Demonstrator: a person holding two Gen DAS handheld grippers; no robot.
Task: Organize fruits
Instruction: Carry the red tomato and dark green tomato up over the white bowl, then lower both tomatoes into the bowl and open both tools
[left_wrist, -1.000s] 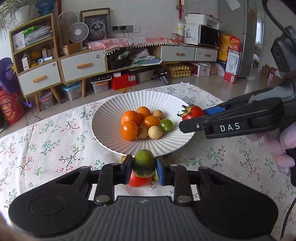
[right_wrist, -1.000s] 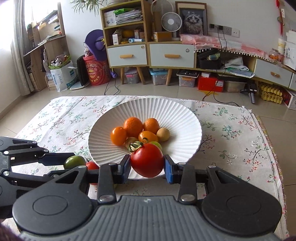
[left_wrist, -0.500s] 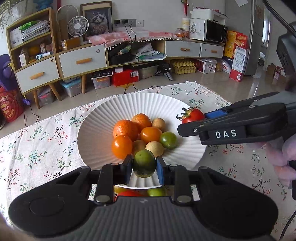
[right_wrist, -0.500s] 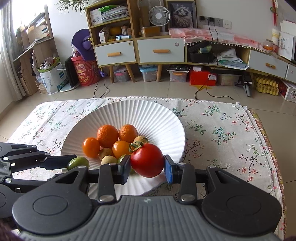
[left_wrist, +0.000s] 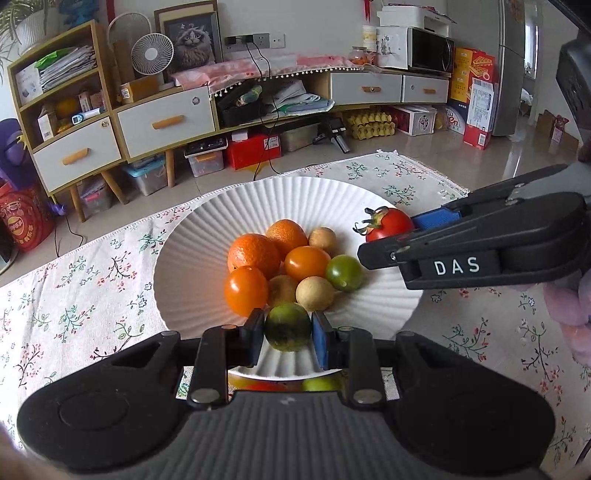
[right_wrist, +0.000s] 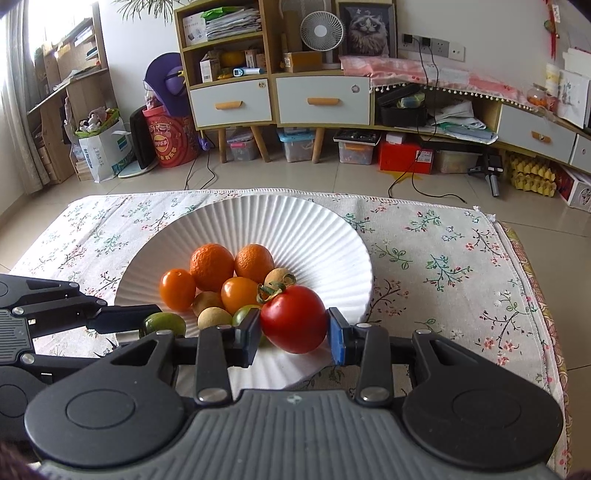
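Note:
A white ribbed plate (left_wrist: 207, 236) (right_wrist: 317, 229) on a floral cloth holds several oranges, orange tomatoes, pale round fruits and a green tomato (left_wrist: 344, 272). My left gripper (left_wrist: 288, 334) is shut on a dark green fruit (left_wrist: 288, 326) over the plate's near rim; it also shows in the right wrist view (right_wrist: 164, 324). My right gripper (right_wrist: 293, 334) is shut on a red tomato (right_wrist: 293, 318) with a green stem, over the plate's right side; the tomato also shows in the left wrist view (left_wrist: 389, 224).
A red and a green fruit (left_wrist: 317, 384) lie on the cloth under my left gripper, near the plate's edge. The floral cloth (right_wrist: 443, 258) ends at the table's right edge. Cabinets and boxes stand beyond on the floor.
Both grippers have moved forward over the plate with their fruits. The loose fruits on the cloth have slid under my left gripper's view.

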